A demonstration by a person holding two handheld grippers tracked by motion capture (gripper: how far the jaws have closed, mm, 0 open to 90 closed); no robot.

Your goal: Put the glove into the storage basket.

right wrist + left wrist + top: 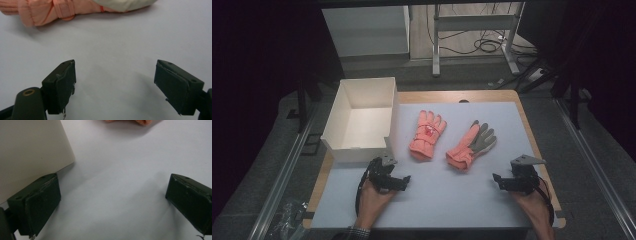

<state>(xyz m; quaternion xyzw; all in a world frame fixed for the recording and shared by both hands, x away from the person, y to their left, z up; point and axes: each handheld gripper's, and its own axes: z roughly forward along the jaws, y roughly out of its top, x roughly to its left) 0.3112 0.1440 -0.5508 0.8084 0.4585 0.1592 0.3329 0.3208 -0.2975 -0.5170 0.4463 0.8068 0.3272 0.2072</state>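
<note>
Fingers on both my hands stand wide with nothing between them. Left gripper (403,181) sits low over the worktop (437,200), just beside the near corner of the white box (343,150); in the left gripper view the box wall (30,152) is close against one finger (37,205), so little room on that side. Right gripper (499,181) hovers near the worktop's right edge, bare grey surface under it and ahead of it.

Two pink gloves lie mid-worktop, side by side but apart. Left glove (427,135) lies back up, cuff toward me, near the box. Right glove (469,146) shows a grey palm, tilted, cuff toward me; in the right gripper view it (62,10) lies just ahead of my fingers (61,85), not touching.

Open lane between both grippers and the gloves. Box stands open and upright at the far left.
</note>
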